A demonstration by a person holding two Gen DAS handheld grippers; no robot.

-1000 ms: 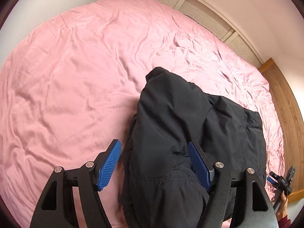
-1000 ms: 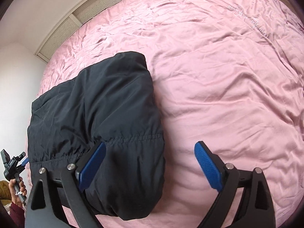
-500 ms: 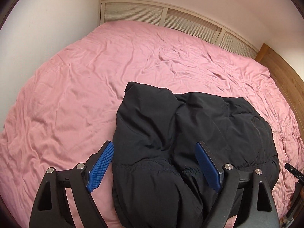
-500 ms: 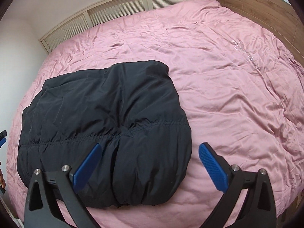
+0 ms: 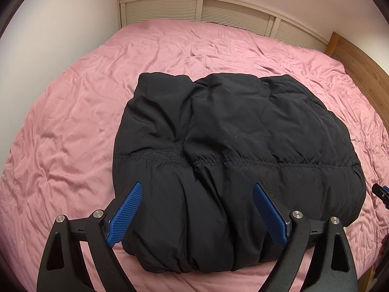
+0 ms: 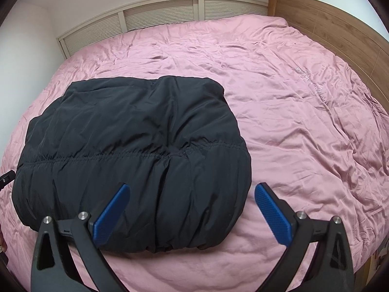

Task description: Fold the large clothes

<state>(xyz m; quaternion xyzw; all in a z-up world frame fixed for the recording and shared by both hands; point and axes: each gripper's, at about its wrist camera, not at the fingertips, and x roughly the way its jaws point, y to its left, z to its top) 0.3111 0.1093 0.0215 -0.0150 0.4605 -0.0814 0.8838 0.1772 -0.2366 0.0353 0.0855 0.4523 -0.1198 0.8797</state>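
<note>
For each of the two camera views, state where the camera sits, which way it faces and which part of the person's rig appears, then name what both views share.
Left wrist: on the left gripper, facing across the pink bed toward the louvred panels; its open blue fingers show.
Right wrist: on the right gripper, facing the same way; wooden headboard at right.
Shared: the folded black jacket, bed, panels.

The bed (image 5: pixel 73 126) is covered by a wrinkled pink sheet (image 6: pixel 304 133), on which pale lettering is stitched near the wooden headboard (image 6: pixel 340 26). A folded black jacket (image 5: pixel 238 150) is laid directly on the sheet, toward the near edge, with a gathered seam across it.
</note>
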